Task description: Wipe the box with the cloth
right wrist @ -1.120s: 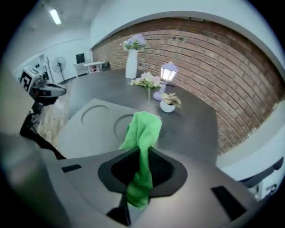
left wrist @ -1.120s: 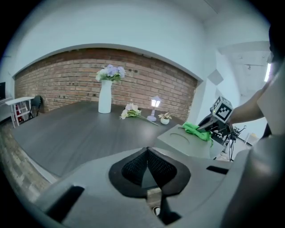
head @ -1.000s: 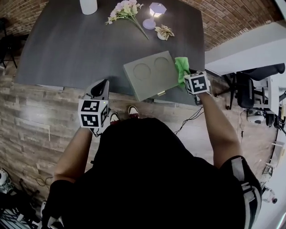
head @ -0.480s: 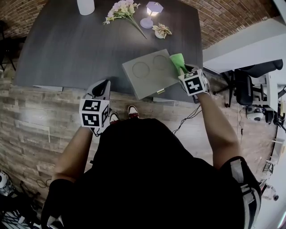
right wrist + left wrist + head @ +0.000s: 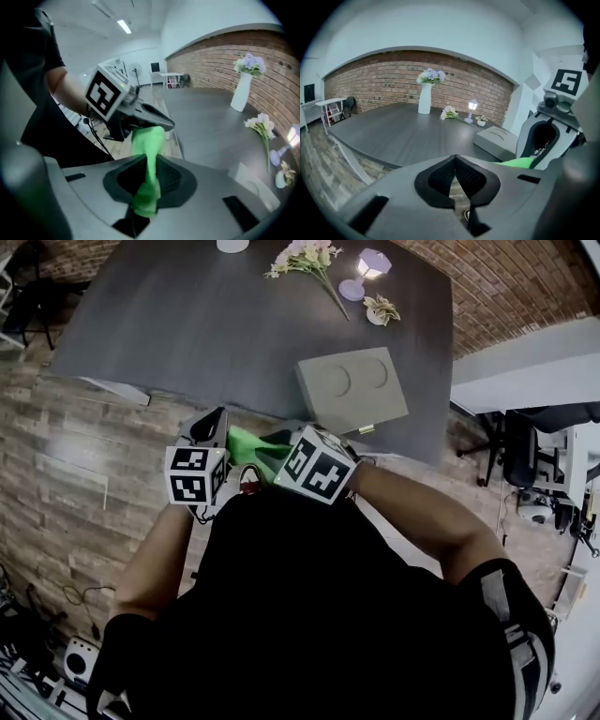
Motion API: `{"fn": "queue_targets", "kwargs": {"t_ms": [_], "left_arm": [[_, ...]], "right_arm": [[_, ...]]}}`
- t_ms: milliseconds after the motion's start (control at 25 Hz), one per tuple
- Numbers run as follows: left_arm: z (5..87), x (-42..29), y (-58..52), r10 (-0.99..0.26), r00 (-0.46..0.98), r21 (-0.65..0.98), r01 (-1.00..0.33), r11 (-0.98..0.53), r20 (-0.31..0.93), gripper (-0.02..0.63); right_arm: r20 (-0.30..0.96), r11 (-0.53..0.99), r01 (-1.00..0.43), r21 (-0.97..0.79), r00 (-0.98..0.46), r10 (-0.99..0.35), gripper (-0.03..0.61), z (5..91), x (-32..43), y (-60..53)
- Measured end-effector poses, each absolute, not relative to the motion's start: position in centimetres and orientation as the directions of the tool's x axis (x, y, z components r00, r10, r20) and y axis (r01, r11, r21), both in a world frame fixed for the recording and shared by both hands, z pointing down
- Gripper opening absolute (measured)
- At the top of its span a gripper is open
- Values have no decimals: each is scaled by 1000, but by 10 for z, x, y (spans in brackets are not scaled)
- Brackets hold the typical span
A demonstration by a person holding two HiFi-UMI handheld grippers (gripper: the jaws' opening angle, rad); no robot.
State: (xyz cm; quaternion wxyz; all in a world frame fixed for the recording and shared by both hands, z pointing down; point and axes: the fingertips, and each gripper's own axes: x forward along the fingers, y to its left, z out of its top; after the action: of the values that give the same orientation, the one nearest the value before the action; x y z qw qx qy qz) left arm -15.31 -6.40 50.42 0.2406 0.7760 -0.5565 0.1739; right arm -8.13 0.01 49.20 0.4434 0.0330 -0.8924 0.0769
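Note:
The grey box [image 5: 352, 390] with two round recesses lies near the front right corner of the dark table [image 5: 206, 324]; it also shows as the box [image 5: 496, 139] and the box [image 5: 253, 183]. My right gripper [image 5: 149, 161] is shut on the green cloth [image 5: 147, 183] and is held in front of the table, off the box. The cloth [image 5: 247, 448] stretches from the right gripper [image 5: 279, 454] to the tip of my left gripper [image 5: 210, 420]. The left gripper [image 5: 454, 161] is shut with nothing between its pads; the cloth [image 5: 518, 162] lies beside it.
A white vase [image 5: 424, 99], cut flowers [image 5: 307, 257], a small lamp [image 5: 373, 262] and a flower ornament [image 5: 382, 307] stand at the table's far side. A white desk [image 5: 525, 367] and an office chair [image 5: 539, 442] are at the right. Wooden floor [image 5: 84, 465] lies below.
My right gripper has carried the cloth away from the box's right edge, back and to the left, until it meets the left gripper's tip. The left gripper stayed in place.

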Motion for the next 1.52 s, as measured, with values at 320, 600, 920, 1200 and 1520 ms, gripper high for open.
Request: {"fn": "queue_targets", "kwargs": {"t_ms": [320, 600, 920, 1200, 1520], "left_arm": [[520, -198, -46, -766, 288, 216, -956, -197, 575, 8], [517, -191, -58, -742, 354, 213, -935, -283, 569, 8], [503, -153, -88, -714, 464, 250, -885, -393, 524, 8], [493, -118, -117, -697, 536, 311, -844, -436, 477, 8], [456, -85, -126, -716, 578, 333, -815, -475, 391, 8]], "right_arm": [[803, 959, -275, -62, -585, -116, 60, 513, -13, -67], [800, 448, -688, 571, 345, -491, 59, 486, 361, -178], [820, 421, -794, 438, 160, -550, 58, 500, 302, -153], [835, 794, -607, 36, -419, -358, 57, 514, 30, -62], [549, 679, -637, -365, -736, -395, 57, 449, 9, -60]]}}
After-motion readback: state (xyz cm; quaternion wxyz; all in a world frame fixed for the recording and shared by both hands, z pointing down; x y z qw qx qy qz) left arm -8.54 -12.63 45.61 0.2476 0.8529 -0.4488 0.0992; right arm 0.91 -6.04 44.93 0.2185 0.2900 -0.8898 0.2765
